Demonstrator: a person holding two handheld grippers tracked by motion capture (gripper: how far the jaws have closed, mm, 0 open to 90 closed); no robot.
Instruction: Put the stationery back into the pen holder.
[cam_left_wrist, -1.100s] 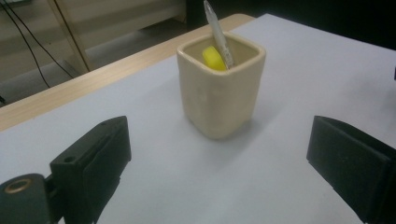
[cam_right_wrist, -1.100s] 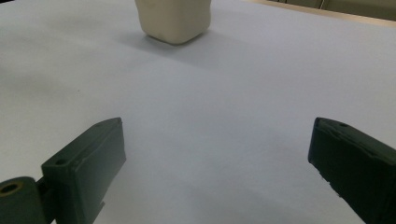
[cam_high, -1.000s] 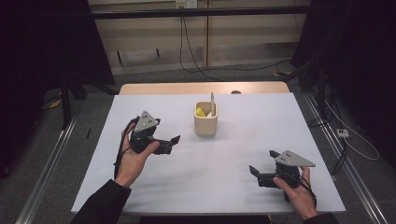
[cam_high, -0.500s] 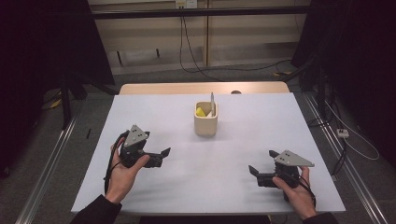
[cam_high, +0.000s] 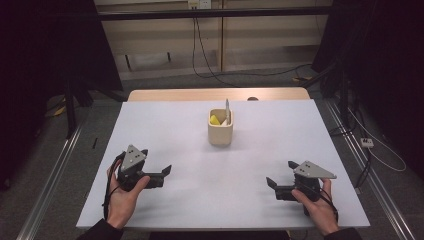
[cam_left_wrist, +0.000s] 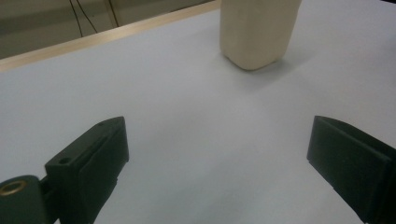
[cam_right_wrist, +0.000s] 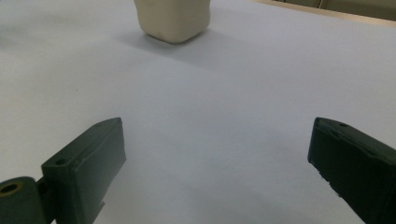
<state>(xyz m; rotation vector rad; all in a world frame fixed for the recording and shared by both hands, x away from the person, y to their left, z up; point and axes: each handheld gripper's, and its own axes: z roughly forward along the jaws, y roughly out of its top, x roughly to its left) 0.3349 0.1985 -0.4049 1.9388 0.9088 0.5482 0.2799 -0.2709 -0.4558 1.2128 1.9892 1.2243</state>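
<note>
Item one: a cream cup (cam_high: 220, 133), standing upright on the white tabletop (cam_high: 260, 150), which we take as our landmark. We see it toward the far middle of the surface. Inside it we note a yellow piece (cam_high: 215, 120) against the left wall and a slim pale stick (cam_high: 227, 111) rising above the rim just beside it; what either one is we cannot tell.

Item two: the left tool (cam_high: 159, 172), held in the person's left hand (cam_high: 122, 192). It sits near the front edge, well apart from the cup and to its left. Its jaws are spread wide with nothing between them. In the left gripper view we see the two black jaws standing far apart over bare white surface, with the cup (cam_left_wrist: 258, 30) ahead and slightly to the right.

Item three: the right tool (cam_high: 281, 176), held in the person's right hand (cam_high: 317, 205). It lies near the front edge, well apart from the cup and to its right. Its jaws are likewise spread and empty. In the right gripper view the cup (cam_right_wrist: 173, 18) stands ahead and to the left of the gap.

Neither tool touches the cup.
</note>
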